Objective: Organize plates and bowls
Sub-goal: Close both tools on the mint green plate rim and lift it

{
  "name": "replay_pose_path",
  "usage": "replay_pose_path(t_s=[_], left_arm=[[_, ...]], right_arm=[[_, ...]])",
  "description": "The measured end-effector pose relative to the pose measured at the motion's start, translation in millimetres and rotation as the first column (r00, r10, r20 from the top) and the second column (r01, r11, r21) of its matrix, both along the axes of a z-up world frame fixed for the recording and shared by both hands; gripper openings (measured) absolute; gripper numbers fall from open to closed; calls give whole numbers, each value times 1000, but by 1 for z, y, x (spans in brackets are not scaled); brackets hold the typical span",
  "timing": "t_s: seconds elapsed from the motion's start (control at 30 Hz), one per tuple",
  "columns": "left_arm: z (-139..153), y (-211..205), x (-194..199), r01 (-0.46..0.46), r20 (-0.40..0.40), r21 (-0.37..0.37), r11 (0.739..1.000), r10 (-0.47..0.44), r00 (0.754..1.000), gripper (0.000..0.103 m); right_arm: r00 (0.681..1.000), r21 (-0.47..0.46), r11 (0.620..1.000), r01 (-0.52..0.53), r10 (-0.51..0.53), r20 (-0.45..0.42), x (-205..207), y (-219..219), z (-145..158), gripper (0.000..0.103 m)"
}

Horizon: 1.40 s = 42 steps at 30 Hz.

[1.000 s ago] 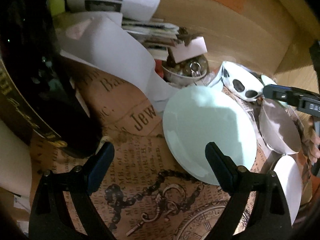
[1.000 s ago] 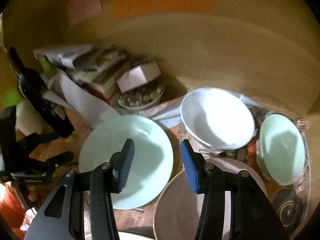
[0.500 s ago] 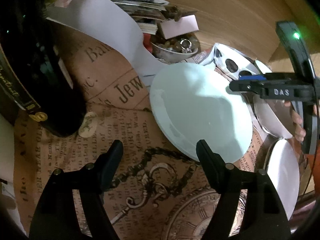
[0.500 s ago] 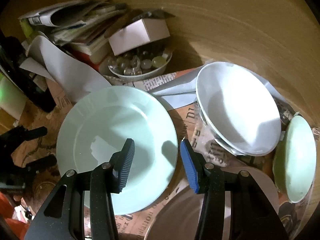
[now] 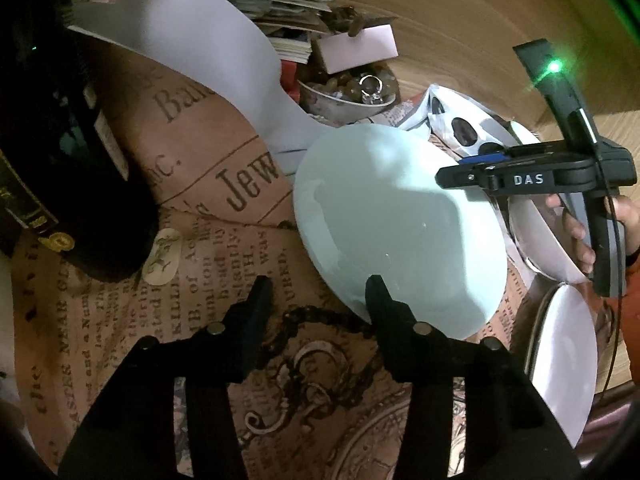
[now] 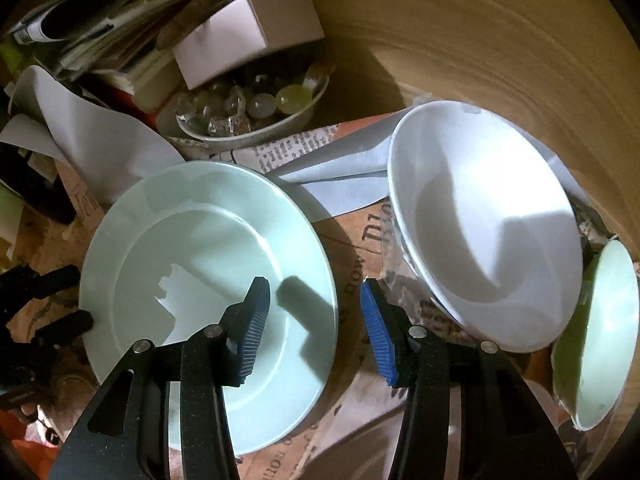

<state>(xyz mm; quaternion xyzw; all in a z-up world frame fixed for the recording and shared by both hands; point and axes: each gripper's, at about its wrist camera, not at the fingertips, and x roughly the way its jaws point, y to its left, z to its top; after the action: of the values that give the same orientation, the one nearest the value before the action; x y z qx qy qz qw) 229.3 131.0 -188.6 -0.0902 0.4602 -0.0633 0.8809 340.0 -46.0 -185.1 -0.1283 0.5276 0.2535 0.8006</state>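
A pale green plate (image 5: pixel 400 224) (image 6: pixel 208 300) lies on the newsprint cloth. My left gripper (image 5: pixel 318 298) is open, its right finger over the plate's near rim, its left finger over the cloth. My right gripper (image 6: pixel 314 320) is open and straddles the plate's right rim, one blue pad over the plate, the other outside it. It also shows in the left wrist view (image 5: pixel 520 178) at the plate's far edge. A white bowl (image 6: pixel 484 224) sits right of the plate, with a small green bowl (image 6: pixel 600 340) beyond it. A white plate (image 5: pixel 564 364) lies at right.
A dark bottle (image 5: pixel 60 140) stands at left. A small bowl of glass beads (image 6: pixel 248 116) with a white box (image 6: pixel 248 36) sits behind the green plate, beside stacked papers (image 6: pixel 92 36) and a curled white sheet (image 5: pixel 208 48). A wooden wall (image 6: pixel 480 40) closes the back.
Both grippers have moved in on the green plate. The right gripper has come down over its right rim. The left gripper's fingers have narrowed a little and reached its near rim.
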Motion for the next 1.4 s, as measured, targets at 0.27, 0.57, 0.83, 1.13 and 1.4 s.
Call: replay_pose_path(t_s=[0.27, 0.57, 0.83, 1.13, 1.4], left_arm=[[-3, -10, 10, 49, -25, -38, 998, -50, 998, 29], [-4, 3, 1, -6, -15, 1, 1000, 6, 1000, 28], [-4, 25, -12, -49, 1, 26, 998, 49, 999, 28], [-5, 37, -24, -33, 11, 20, 999, 33, 999, 28], [-1, 29, -30, -32, 18, 41, 999, 31, 999, 28]], right_arm=[[999, -9, 999, -35, 35, -24, 1, 8, -3, 31], [996, -5, 997, -81, 81, -36, -22, 37, 4, 29], [992, 2, 993, -121, 121, -31, -58, 58, 10, 28], [990, -30, 990, -141, 140, -31, -80, 84, -4, 28], [993, -8, 993, -120, 120, 9, -81, 71, 8, 28]])
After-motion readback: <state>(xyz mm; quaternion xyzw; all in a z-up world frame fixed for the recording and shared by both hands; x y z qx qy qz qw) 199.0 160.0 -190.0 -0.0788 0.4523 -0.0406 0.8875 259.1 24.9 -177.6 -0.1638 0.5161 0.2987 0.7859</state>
